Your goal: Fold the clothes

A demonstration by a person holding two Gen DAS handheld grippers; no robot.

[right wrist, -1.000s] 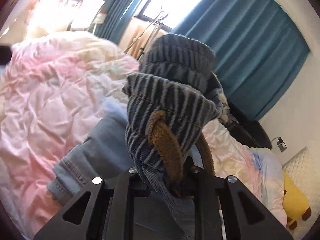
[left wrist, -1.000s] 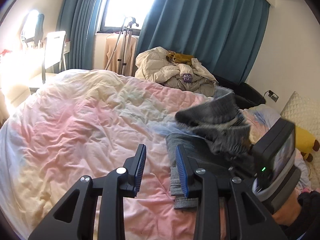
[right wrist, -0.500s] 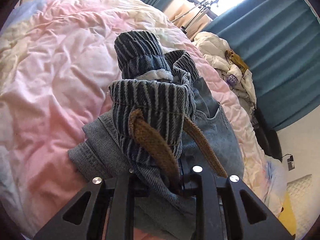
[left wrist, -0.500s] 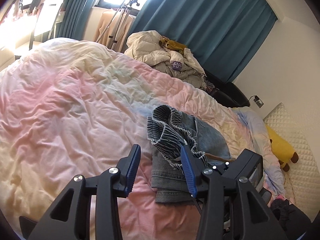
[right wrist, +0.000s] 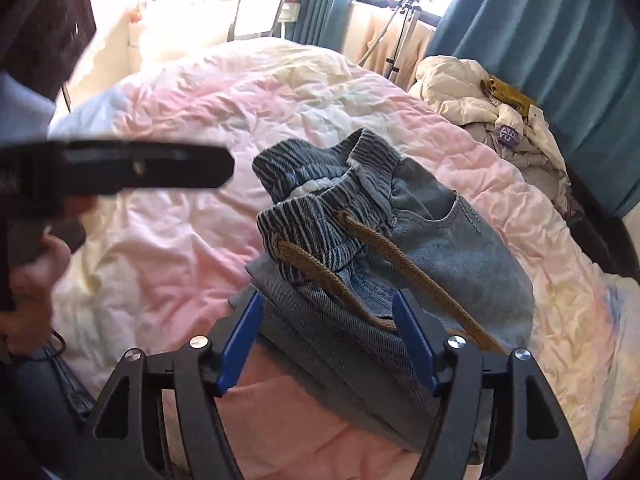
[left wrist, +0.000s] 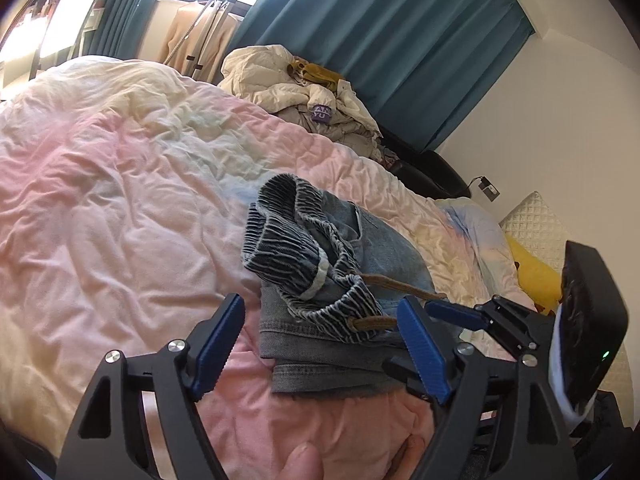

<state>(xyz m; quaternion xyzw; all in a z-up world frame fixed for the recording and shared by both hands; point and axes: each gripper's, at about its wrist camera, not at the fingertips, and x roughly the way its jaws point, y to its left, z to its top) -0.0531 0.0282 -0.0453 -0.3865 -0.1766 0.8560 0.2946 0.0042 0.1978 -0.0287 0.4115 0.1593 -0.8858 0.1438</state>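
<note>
Folded denim pants (left wrist: 340, 320) (right wrist: 432, 264) lie on the pink duvet (left wrist: 120, 220) (right wrist: 180, 248), striped waistband (left wrist: 288, 248) (right wrist: 320, 200) bunched on top, with a brown drawstring (left wrist: 392, 280) (right wrist: 408, 268) trailing toward me. My left gripper (left wrist: 320, 344) is open and empty, just in front of the pants' near edge. My right gripper (right wrist: 328, 328) is open and empty, its jaws either side of the folded stack's near corner; it also shows in the left wrist view (left wrist: 472, 316) to the right of the pants.
A heap of cream jackets and clothes (left wrist: 304, 88) (right wrist: 492, 108) lies at the bed's far side before teal curtains (left wrist: 380, 40). A white pillow (left wrist: 536, 228) and a yellow plush toy (left wrist: 536, 276) lie to the right. A white chair (right wrist: 260, 8) stands beyond the bed.
My right gripper lowered the striped waistband onto the folded denim and opened, letting it go. My left gripper has opened wider and stays near the stack.
</note>
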